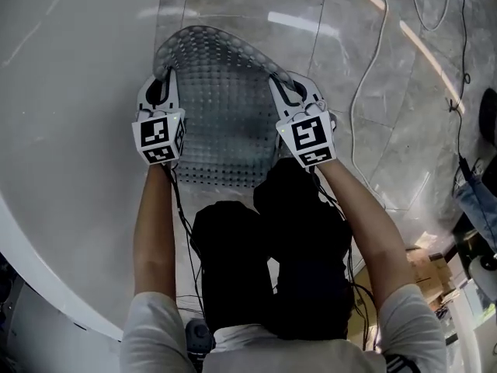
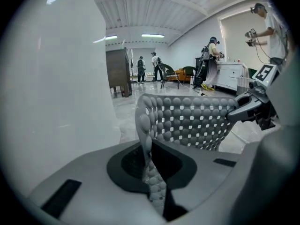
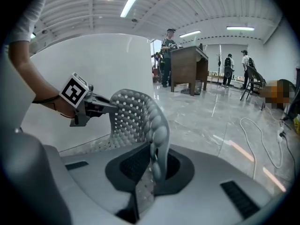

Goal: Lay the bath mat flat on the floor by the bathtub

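A grey bath mat [image 1: 221, 107] with a bubbled, perforated surface hangs between my two grippers above the marble floor [image 1: 365, 68], beside the white bathtub [image 1: 70, 130]. My left gripper [image 1: 164, 80] is shut on the mat's left edge. My right gripper [image 1: 281, 84] is shut on its right edge. In the left gripper view the mat [image 2: 187, 121] runs up out of the closed jaws and bows across to the other gripper. In the right gripper view the mat [image 3: 138, 118] curls up out of the jaws toward the left gripper [image 3: 101, 108].
The tub's curved rim [image 1: 46, 247] fills the left. White and black cables [image 1: 365, 76] trail over the floor at right. Boxes and clutter [image 1: 450, 270] lie at the lower right. Several people and a wooden cabinet [image 3: 187, 69] stand far across the room.
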The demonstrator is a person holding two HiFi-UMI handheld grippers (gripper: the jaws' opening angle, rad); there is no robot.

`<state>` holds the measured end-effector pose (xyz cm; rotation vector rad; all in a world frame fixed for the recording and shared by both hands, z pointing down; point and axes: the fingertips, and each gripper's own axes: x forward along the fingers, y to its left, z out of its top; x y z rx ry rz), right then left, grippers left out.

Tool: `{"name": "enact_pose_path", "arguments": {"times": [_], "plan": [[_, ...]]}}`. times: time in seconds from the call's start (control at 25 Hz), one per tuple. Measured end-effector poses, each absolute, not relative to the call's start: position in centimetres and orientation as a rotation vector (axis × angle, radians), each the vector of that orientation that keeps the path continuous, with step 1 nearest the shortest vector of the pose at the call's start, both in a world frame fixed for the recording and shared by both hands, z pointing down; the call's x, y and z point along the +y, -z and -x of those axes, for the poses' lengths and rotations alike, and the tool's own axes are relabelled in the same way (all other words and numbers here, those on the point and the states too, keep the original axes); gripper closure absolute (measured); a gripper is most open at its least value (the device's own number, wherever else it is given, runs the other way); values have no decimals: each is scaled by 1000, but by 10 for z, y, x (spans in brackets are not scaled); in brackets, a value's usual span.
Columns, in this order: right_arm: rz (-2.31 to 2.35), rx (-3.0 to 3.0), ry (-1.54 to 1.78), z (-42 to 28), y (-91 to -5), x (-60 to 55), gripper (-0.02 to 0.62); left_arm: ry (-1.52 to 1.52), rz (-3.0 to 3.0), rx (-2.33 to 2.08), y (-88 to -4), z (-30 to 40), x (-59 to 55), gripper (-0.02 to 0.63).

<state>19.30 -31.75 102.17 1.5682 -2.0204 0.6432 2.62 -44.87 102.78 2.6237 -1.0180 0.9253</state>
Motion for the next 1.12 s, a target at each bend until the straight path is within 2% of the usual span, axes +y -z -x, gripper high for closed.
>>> {"name": "enact_pose_path", "arguments": {"times": [0.64, 1.12], "plan": [[-1633, -1966, -587, -239, -1081, -351, 572, -1045, -2716, -1016, -1079, -72, -503, 578], [-1606, -1928, -668, -272, -1127, -397, 572, -1125, -2658, -993, -1129, -92, -533, 578]]}}
